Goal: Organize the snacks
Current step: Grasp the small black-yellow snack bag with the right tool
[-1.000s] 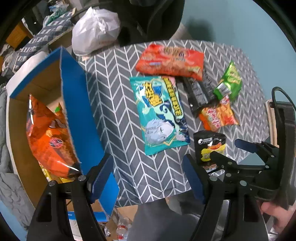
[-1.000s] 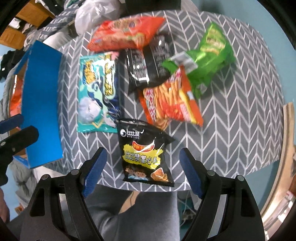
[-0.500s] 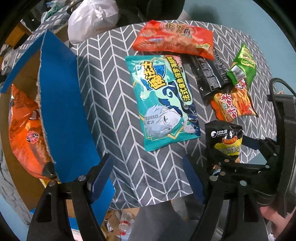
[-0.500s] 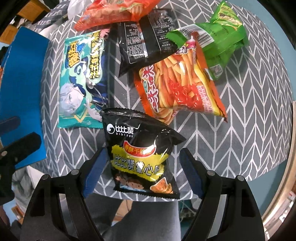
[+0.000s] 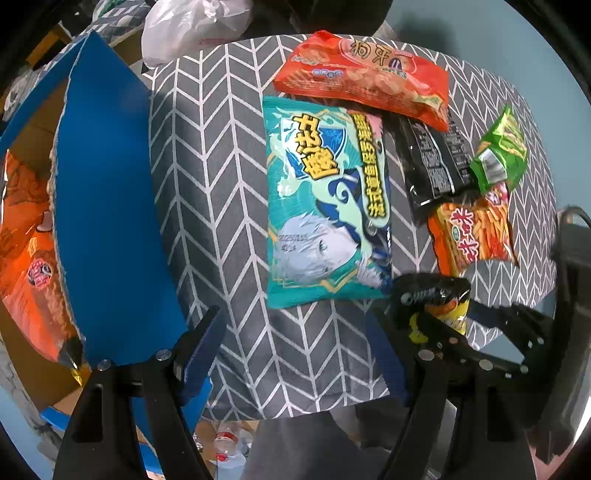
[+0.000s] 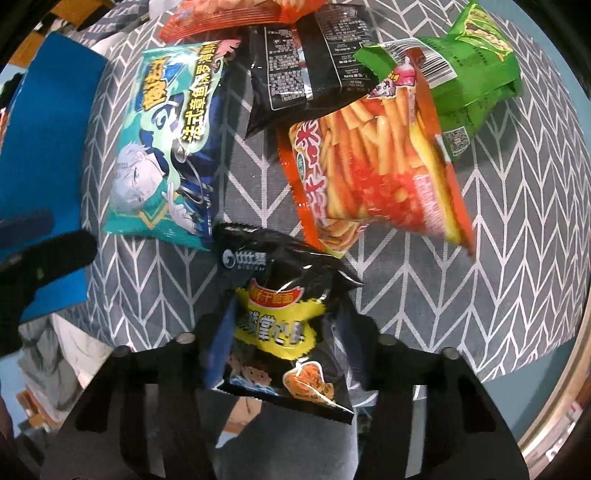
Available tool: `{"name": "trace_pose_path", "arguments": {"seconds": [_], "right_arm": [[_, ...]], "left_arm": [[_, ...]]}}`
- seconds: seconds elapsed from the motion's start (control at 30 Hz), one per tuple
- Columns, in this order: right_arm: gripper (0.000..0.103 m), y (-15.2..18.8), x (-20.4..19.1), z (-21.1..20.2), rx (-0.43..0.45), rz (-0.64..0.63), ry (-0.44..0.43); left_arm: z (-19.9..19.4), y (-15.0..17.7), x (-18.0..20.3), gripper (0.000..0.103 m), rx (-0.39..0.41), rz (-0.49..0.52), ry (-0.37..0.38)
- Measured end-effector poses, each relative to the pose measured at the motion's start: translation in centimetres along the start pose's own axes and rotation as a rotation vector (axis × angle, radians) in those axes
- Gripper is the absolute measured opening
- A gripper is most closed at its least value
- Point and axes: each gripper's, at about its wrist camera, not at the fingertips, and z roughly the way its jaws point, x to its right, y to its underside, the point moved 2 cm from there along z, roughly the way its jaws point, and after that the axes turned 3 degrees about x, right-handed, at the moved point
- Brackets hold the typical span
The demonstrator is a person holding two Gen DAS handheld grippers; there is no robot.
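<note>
My right gripper (image 6: 282,332) points down at the table's near edge. Its jaws are closing, and the pads press both sides of a black-and-yellow snack bag (image 6: 280,317), which crumples between them. That bag (image 5: 432,299) also shows at the lower right of the left wrist view. My left gripper (image 5: 295,350) hangs open over bare grey chevron cloth (image 5: 221,184), just below a teal snack bag (image 5: 325,206), with nothing between its fingers. Behind lie an orange fries bag (image 6: 376,166), a green bag (image 6: 472,74), a black bag (image 6: 306,66) and a red-orange bag (image 5: 365,85).
A cardboard box with a raised blue flap (image 5: 107,221) stands left of the table and holds an orange snack bag (image 5: 29,266). A white plastic bag (image 5: 192,29) sits behind it. The table's near edge runs just under both grippers, with a person's grey-clad legs below.
Both grippers have sunk toward the table. The right jaws stood wide on either side of the black-and-yellow bag and now squeeze it. The left jaws stay wide.
</note>
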Motion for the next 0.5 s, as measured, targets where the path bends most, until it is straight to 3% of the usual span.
{"name": "trace_pose_path", "arguments": {"seconds": [0.2, 0.5], "right_arm": [[0.032, 0.3, 0.8, -1.6, 0.033, -0.022, -0.020], [0.031, 0.6, 3.9, -4.1, 0.078, 0.024, -0.021]], "left_arm": [[-0.1, -2.0, 0.2, 0.082, 0.018, -0.020, 0.000], [0.5, -5.4, 1.4, 0.087, 0.004, -0.039, -0.003]]}}
